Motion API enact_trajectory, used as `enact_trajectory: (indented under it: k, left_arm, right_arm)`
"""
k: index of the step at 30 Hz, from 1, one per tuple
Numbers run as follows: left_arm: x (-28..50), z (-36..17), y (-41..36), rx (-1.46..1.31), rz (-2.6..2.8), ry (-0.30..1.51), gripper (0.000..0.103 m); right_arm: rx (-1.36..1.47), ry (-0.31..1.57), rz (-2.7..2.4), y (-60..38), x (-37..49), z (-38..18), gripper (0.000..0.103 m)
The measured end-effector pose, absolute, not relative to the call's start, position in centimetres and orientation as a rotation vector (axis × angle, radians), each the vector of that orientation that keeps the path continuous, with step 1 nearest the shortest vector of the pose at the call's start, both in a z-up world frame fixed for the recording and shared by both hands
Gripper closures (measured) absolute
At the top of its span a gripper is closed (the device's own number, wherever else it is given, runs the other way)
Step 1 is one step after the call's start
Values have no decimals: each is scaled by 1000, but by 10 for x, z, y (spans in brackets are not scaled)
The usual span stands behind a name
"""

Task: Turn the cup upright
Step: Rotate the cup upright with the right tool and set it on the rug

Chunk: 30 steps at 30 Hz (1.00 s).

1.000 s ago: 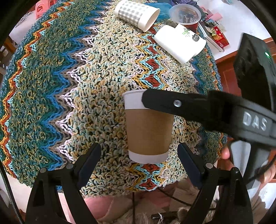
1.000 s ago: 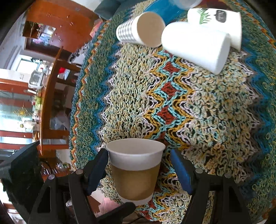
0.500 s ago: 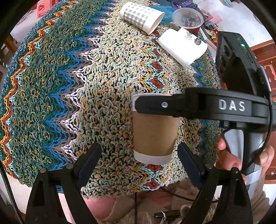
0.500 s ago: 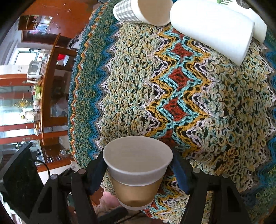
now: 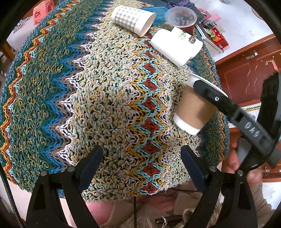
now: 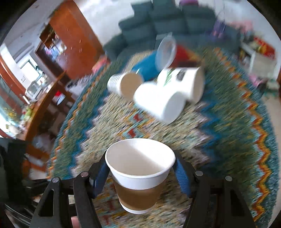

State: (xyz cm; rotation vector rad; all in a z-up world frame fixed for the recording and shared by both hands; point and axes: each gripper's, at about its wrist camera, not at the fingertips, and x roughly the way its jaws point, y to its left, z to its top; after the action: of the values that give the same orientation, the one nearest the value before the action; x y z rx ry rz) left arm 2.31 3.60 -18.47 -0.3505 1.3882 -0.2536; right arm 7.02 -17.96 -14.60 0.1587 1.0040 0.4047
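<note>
Jaws of the right gripper point(image 6: 140, 175) clamp the brown-sleeved cup point(image 6: 139, 177) just under its rim, mouth up, axis tilted, base off the knitted cloth point(image 5: 108, 105) near the tabletop's right edge. Left gripper point(image 5: 142, 168) jaws spread wide, empty, farther away. Other cups point(image 5: 173, 46) lie well beyond.

Home living/dining rm, lived-in. A round desk is covered w/ a shaggy zigzag knit cloth point(image 5: 98, 98) in teal, blue, orange & cream. Behind it stands a dark teal sofa point(image 6: 158, 22), blurred. Reddish wood cabinets point(image 5: 245, 77) line one side, & a wooden door point(image 6: 73, 35) opens toward a bright rm w/ shelves and small appliances. A pink plastic stool point(image 5: 41, 14) sits on a pale floor. Snack boxes point(image 5: 217, 37) & papers clutter a side surface.
</note>
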Motion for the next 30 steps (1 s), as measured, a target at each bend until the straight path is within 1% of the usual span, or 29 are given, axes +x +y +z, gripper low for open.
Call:
enact_trajectory:
  k: [3, 7, 15, 19, 30]
  left_arm:
    - [22, -183, 31, -340, -257, 1378, 12]
    - [23, -183, 22, -332, -251, 1371, 12]
    - [25, -179, 23, -320, -239, 1335, 12]
    - [21, -173, 23, -309, -242, 1318, 12]
    - [6, -149, 14, -259, -245, 1247, 11]
  right_arm:
    - [119, 870, 369, -183, 57, -149, 34]
    - [73, 744, 358, -177, 40, -152, 33]
    - [-27, 778, 387, -166, 21, -152, 31]
    - [-67, 811, 389, -167, 8, -151, 25]
    - [3, 782, 419, -188, -13, -118, 25]
